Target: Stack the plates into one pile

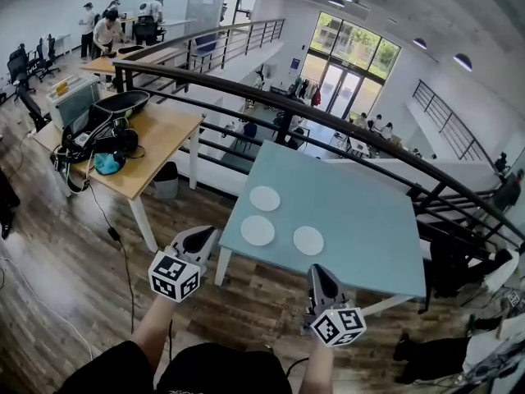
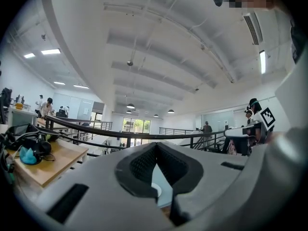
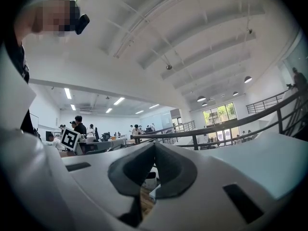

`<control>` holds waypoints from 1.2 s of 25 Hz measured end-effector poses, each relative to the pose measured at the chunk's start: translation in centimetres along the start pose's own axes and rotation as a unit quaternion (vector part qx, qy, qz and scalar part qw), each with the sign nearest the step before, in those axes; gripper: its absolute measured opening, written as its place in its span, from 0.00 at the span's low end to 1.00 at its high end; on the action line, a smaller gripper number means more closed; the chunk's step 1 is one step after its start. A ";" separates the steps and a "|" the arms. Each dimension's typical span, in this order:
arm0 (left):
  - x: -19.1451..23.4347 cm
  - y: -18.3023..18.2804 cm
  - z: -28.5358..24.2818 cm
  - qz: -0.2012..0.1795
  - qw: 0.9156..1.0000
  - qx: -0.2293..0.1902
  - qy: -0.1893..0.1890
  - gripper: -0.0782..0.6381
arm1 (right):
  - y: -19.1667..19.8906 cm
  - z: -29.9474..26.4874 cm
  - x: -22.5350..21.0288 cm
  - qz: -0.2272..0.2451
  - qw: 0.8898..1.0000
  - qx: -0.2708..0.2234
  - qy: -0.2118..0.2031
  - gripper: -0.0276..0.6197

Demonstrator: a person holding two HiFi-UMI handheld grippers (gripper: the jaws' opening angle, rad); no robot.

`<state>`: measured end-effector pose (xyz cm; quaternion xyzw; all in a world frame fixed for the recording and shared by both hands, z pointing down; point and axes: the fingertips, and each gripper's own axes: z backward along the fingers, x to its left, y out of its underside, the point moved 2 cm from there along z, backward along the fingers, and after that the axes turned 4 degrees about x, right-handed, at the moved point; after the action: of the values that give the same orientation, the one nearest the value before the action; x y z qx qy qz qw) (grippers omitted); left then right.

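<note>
Holding the left gripper [image 1: 201, 236], a grey two-jaw tool with a marker cube, with fingertips meeting and nothing between the pads. Holding the right gripper [image 1: 321, 273] likewise closed and empty. Pointing both level, short of the near edge of the pale blue square table [image 1: 373, 220], touching nothing.

Sighting three round, flat white plates on the tabletop, all apart from one another, none stacked yet.

- Lying nearest: the near-left white plate [image 1: 257, 230], just ahead of the left fingertips and to their right.
- Lying next: the near-right white plate [image 1: 308, 240], ahead of the right fingertips and slightly to their left, near the table edge.
- Lying farthest: the third white plate [image 1: 265, 198], beyond the near-left white plate, well ahead of both sets of fingertips and closer to the left ones.

Presenting no long axis, being round; offering only a thin rim for a grip. Judging the left gripper as nearer to the near-left white plate and the right gripper as nearer to the near-right white plate. Probably requiring opening of the jaws and a level, edge-on approach to a rim before any lift.
</note>
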<state>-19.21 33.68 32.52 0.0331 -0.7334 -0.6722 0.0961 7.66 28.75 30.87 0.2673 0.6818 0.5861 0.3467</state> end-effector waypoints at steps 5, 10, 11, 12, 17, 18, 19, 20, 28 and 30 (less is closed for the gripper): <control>0.4 1.3 -1.2 0.008 1.000 0.012 0.009 0.12 | 0.4 -1.2 -0.7 -0.010 1.000 0.006 0.006 0.05; 0.7 2.2 -2.9 0.013 1.000 0.018 0.008 0.12 | 0.9 -3.1 -2.6 -0.018 1.000 0.010 0.000 0.05; 1.0 2.3 -3.4 0.014 1.000 0.018 0.004 0.12 | 1.1 -3.7 -3.1 -0.019 1.000 0.011 -0.002 0.05; 1.4 2.4 -4.0 0.015 1.000 0.019 0.001 0.12 | 1.2 -4.3 -3.6 -0.020 1.000 0.012 -0.003 0.05; 2.1 2.3 -8.8 0.011 1.000 0.029 -0.003 0.12 | 1.1 -7.4 -7.9 -0.019 1.000 0.018 0.001 0.05; 2.1 2.3 -9.9 0.013 0.999 0.031 -0.004 0.12 | 1.1 -8.1 -8.9 -0.019 1.000 0.021 0.002 0.05; 2.1 2.3 -10.9 0.014 0.999 0.032 -0.006 0.12 | 1.1 -8.6 -9.8 -0.019 1.000 0.023 0.003 0.05; 2.0 2.2 -11.8 0.013 0.999 0.034 -0.008 0.12 | 1.0 -9.1 -10.6 -0.019 0.999 0.025 0.002 0.05; 2.5 1.2 -19.3 0.010 0.999 0.037 -0.025 0.12 | -1.6 -14.4 -17.4 -0.029 0.999 0.024 -0.033 0.05; 2.6 1.0 -21.0 0.011 0.999 0.038 -0.030 0.12 | -2.3 -15.8 -19.0 -0.033 0.998 0.024 -0.043 0.05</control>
<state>-17.78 12.70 35.38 0.0082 -0.7610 -0.6437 0.0803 7.10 4.03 32.79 0.2775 0.6887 0.5456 0.3886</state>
